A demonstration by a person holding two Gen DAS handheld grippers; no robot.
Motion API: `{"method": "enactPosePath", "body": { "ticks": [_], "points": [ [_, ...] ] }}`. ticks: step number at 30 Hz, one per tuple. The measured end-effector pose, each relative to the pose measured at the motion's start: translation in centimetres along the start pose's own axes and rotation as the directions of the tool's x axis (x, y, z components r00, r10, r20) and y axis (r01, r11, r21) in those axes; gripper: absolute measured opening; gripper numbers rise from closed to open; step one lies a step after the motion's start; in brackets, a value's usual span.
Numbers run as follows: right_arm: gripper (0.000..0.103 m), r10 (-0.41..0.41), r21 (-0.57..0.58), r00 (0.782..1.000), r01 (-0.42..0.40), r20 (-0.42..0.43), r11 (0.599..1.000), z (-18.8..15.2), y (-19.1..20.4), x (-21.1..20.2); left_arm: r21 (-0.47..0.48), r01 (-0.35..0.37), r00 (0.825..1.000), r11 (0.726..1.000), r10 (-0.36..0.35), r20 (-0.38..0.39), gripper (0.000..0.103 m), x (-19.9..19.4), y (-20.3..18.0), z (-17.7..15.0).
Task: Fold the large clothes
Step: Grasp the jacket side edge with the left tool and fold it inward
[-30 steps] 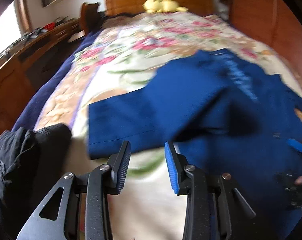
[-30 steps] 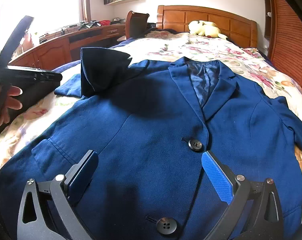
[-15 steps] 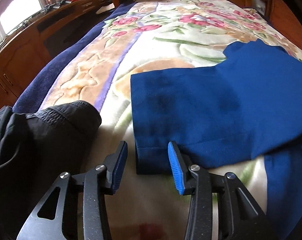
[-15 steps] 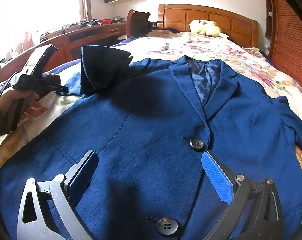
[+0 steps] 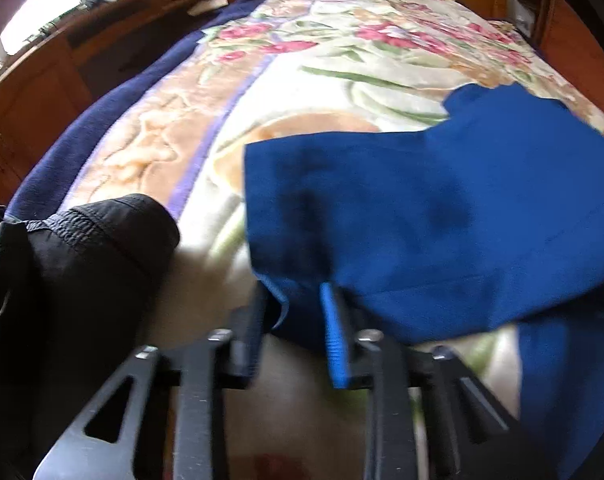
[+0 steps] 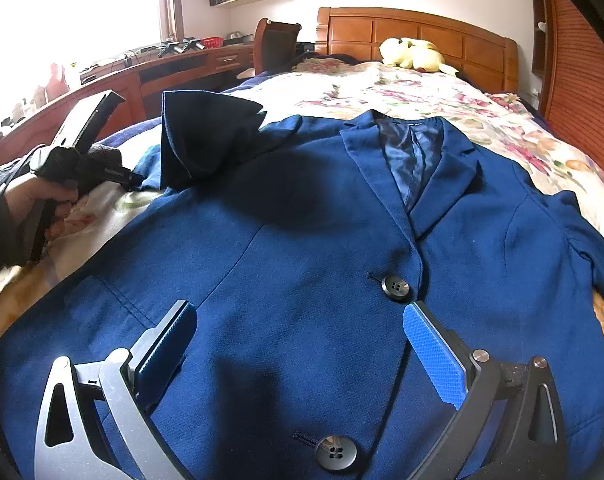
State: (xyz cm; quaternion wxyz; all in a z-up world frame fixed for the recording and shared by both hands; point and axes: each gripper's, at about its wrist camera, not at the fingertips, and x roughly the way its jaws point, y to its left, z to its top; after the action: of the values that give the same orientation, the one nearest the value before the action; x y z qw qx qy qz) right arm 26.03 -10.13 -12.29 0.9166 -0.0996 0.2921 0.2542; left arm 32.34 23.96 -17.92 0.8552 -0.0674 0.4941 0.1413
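Since one second ago: left gripper [image 5: 298, 320] advanced down and across the bed [image 5: 341, 80] to the cuff end of the blazer sleeve [image 5: 421, 216]; jaws narrowed from wide apart to closing on the cuff. Sleeve cuff now between the two pads, fabric bunched and curled at the left pad, blue right pad pressed against the cloth edge. Grip state: closing, cloth between the jaws, contact on both sides.

Right gripper [image 6: 302, 344]: unchanged in position. Jaws spread wide, nothing between them. Positioned low over the front of the blue blazer [image 6: 302, 260], just below the upper button [image 6: 395, 288] and above the lower button [image 6: 335, 454].

Blazer location: laid flat, front up, on the floral blanket [image 6: 421, 88] of the bed, collar toward the wooden headboard [image 6: 421, 32], lapels open on dark lining. Left-side sleeve extended outward across the blanket; part of it raised in a dark fold near the shoulder in the right wrist view. Hand [image 6: 42, 204] around the left gripper's handle visible at the left edge of that view, beside the sleeve.

Other items: black garment [image 5: 74, 280] heaped at the near left of the bed, just beside the left gripper; yellow plush toy [image 6: 413, 56] against the headboard; wooden bench [image 6: 142, 76] along the window wall, carrying small objects too small to identify.
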Motion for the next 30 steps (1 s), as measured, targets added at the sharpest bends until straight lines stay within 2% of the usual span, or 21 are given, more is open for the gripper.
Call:
{"method": "enactPosePath", "body": {
  "ticks": [2, 5, 10, 14, 16, 18, 21, 24, 26, 30],
  "points": [
    [0.103, 0.002, 0.003, 1.000, -0.002, 0.001, 1.000, 0.0, 0.0, 0.1, 0.005, 0.014, 1.000, 1.000, -0.014, 0.012, 0.012, -1.1, -0.7, 0.2],
    [0.103, 0.006, 0.011, 1.000, -0.006, 0.003, 1.000, -0.1, -0.1, -0.1, 0.014, 0.020, 0.996, 1.000, -0.021, 0.087, 0.011, -4.0, -2.5, 0.8],
    [0.103, 0.020, 0.026, 1.000, -0.020, 0.010, 0.999, -0.1, -0.3, -0.6, 0.116, 0.060, 0.974, 0.991, -0.083, 0.212, 0.010, -9.9, -8.7, 2.1],
    [0.103, 0.033, 0.043, 0.999, -0.034, 0.014, 0.999, -0.1, -0.9, -1.2, 0.210, 0.122, 0.945, 0.970, -0.178, 0.274, 0.010, -14.4, -14.3, 2.9],
    [0.103, 0.032, 0.049, 0.999, -0.033, 0.012, 0.998, -0.2, -1.3, -1.6, 0.247, 0.165, 0.925, 0.955, -0.237, 0.296, 0.010, -16.5, -16.8, 3.2],
    [0.103, 0.024, 0.057, 1.000, -0.025, 0.018, 0.998, -0.3, -1.8, -2.2, 0.285, 0.205, 0.904, 0.936, -0.293, 0.311, 0.010, -18.4, -19.0, 3.0],
    [0.103, 0.001, 0.074, 1.000, -0.003, 0.027, 0.997, -0.3, -2.8, -3.0, 0.335, 0.239, 0.884, 0.912, -0.347, 0.313, 0.010, -20.4, -21.4, 2.6],
    [0.103, -0.021, 0.097, 0.999, 0.017, 0.036, 0.995, -0.4, -3.9, -3.9, 0.370, 0.261, 0.875, 0.892, -0.380, 0.298, 0.011, -21.4, -22.2, 1.5],
    [0.103, -0.040, 0.109, 0.998, 0.035, 0.044, 0.993, -0.5, -4.6, -4.5, 0.381, 0.268, 0.879, 0.885, -0.386, 0.280, 0.015, -21.4, -22.1, 0.6],
    [0.103, -0.060, 0.152, 0.997, 0.053, 0.043, 0.987, -0.8, -5.8, -4.7, 0.402, 0.244, 0.895, 0.882, -0.365, 0.258, 0.029, -20.1, -21.8, -1.7]
  ]
}}
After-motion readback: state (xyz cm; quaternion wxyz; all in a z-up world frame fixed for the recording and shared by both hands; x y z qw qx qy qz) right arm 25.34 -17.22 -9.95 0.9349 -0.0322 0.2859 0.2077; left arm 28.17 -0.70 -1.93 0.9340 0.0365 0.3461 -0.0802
